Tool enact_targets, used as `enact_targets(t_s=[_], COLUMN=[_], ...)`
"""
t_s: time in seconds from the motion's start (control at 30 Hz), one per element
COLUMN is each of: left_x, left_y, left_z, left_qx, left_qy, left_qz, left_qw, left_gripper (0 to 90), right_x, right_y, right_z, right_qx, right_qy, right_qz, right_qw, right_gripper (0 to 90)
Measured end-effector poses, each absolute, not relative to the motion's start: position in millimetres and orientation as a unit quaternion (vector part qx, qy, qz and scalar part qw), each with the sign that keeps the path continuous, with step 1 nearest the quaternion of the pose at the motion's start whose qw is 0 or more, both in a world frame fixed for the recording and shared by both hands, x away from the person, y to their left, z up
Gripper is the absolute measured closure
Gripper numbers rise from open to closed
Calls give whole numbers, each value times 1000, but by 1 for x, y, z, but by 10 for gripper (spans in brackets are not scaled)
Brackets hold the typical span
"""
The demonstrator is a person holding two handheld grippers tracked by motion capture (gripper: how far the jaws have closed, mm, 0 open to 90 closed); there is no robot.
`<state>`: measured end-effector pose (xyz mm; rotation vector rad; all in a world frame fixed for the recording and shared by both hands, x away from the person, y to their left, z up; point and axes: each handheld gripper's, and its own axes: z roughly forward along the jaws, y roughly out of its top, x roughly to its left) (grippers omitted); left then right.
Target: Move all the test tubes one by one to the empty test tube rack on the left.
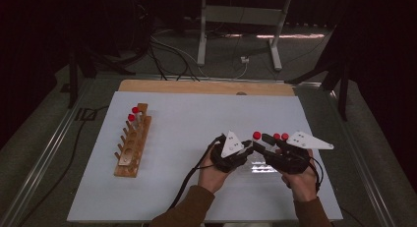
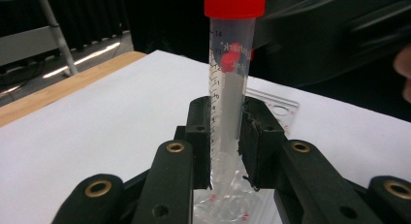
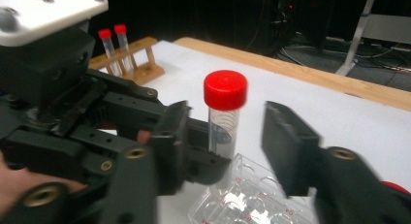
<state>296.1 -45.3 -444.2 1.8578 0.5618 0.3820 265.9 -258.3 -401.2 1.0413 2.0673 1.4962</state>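
1. Two hand-held grippers meet near the front of a white table (image 1: pixel 162 138), over a clear plastic well plate (image 1: pixel 259 167) that lies flat on the table top.
2. Held upright just above that well plate is a clear graduated tube with a red screw cap (image 2: pixel 228 88).
3. In the left gripper view, the left gripper (image 2: pixel 227 146) is clamped on the lower part of the tube, one black pad pressed against each side.
4. The tube's rounded bottom sits just above the plate's wells.
5. In the right gripper view, the right gripper (image 3: pixel 225 151) has its jaws apart, one on either side of the tube, with a clear gap between the tube and the right-hand pad.
6. The left gripper's arms cross in front of the right gripper's other jaw, so contact on that side cannot be told.
7. Far to the left of the well plate stands a wooden tube rack (image 1: pixel 133 146).
8. Two red-capped tubes (image 1: pixel 133 114) stand upright at the rack's far end.
9. Two more red caps (image 1: pixel 281 136) show just beyond the well plate, beside the right gripper.
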Motion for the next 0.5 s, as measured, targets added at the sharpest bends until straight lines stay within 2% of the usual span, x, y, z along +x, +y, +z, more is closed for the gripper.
enact_targets(t_s=[0.2,0.37,0.5], left_x=[301,304,306], left_y=[-34,-24,-16], left_z=[-440,-436,-433], left_qx=[777,768,761], left_qy=[256,268,277], left_qz=[164,164,166], left_qw=[551,558,562], left_gripper=[762,762,762], right_x=[266,267,269], right_y=[-265,-271,-276], right_z=[-399,-398,-399], right_qx=[386,393,400], right_qy=[721,713,708], right_qz=[538,538,538], right_qw=[206,218,222], right_gripper=[259,156,114])
